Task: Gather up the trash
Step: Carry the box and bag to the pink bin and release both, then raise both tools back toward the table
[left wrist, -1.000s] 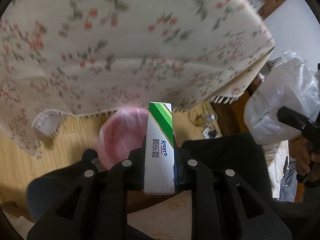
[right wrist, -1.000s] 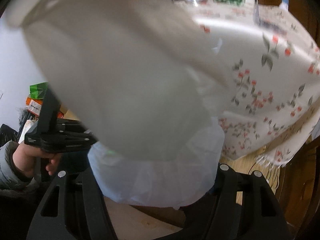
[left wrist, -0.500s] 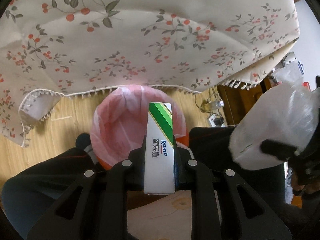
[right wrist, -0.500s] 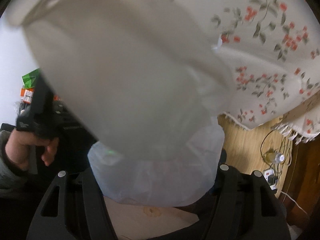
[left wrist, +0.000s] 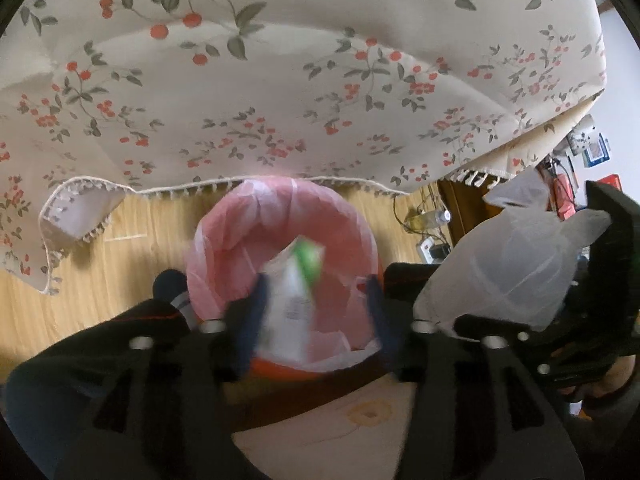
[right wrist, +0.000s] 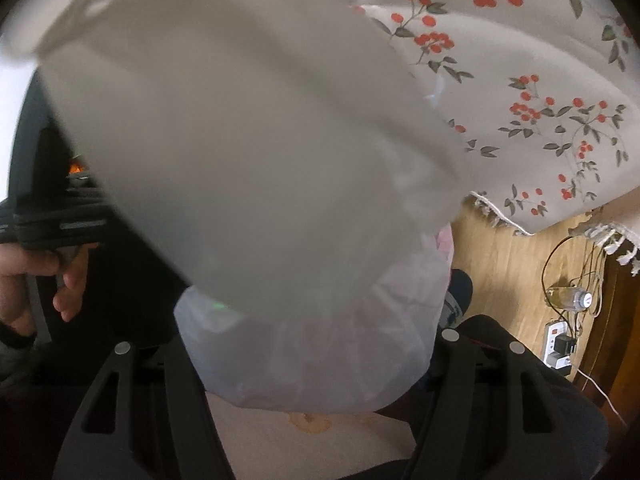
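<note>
The left gripper (left wrist: 314, 312) hangs above a bin lined with a pink trash bag (left wrist: 280, 216), and its two fingers (left wrist: 250, 320) stand spread wide, blurred, with a clear gap on either side of what lies between them. In that gap is a small white box with a green end (left wrist: 294, 300), smeared by motion and tilted, touching neither finger as far as the blur allows, directly over the open mouth of the pink liner. The bin stands on a wooden floor (left wrist: 132, 224) just under the fringed edge of a cherry-print tablecloth (left wrist: 280, 80). To the right in the left wrist view, the right gripper (left wrist: 520, 328) carries a translucent white plastic bag (left wrist: 516, 264), close beside the bin. In the right wrist view that bag (right wrist: 248, 140) fills most of the frame and is pinched between the fingers of the right gripper (right wrist: 308, 340), which press on its bunched lower part. A power strip (right wrist: 560, 346) and a small bottle (right wrist: 572, 296) lie on the floor at right.
</note>
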### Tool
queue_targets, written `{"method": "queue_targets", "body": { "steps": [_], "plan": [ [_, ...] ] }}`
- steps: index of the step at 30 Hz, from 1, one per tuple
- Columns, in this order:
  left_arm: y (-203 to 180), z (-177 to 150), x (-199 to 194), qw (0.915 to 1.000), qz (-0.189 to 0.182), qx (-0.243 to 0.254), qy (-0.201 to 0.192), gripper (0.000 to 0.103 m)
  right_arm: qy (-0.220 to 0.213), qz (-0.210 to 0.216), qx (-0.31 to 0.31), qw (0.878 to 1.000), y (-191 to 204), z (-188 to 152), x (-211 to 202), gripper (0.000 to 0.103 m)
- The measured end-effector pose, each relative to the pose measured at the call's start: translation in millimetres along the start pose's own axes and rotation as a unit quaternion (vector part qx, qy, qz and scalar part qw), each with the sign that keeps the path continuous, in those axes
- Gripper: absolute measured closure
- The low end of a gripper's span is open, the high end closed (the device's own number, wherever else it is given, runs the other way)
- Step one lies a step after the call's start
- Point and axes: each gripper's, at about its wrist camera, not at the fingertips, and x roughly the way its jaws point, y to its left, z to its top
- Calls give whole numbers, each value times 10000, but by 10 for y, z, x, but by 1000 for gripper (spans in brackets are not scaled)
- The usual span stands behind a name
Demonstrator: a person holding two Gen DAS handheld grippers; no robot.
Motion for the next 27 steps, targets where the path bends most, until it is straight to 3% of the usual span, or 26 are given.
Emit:
{"method": "queue_targets", "body": {
  "steps": [1, 4, 6, 10, 17, 27],
  "plan": [
    [-4, 6, -22, 10000, 4, 8, -28, 35, 4, -1, 14, 10000, -6, 7, 26, 35],
    [-28, 33, -133, 9999, 41, 45, -133, 25, 20, 0, 72, 10000, -63, 19, 79, 6],
    [-56, 51, -238, 9996, 70, 77, -244, 5, -49, -16, 118, 9999, -84, 29, 62, 5],
    [-110, 89, -453, 9986, 218, 189, -439, 6, -262, -122, 142, 9995, -83, 46, -73, 5],
    [-265, 255, -982, 9928, 422, 410, -1040, 6, -1071, -307, 173, 9936, -77, 161, -696, 5],
    [-453, 554, -1713, 9755, 803, 763, -1903, 6, -2209, -679, 136, 9728, -77, 399, -1742, 5]
  ]
}}
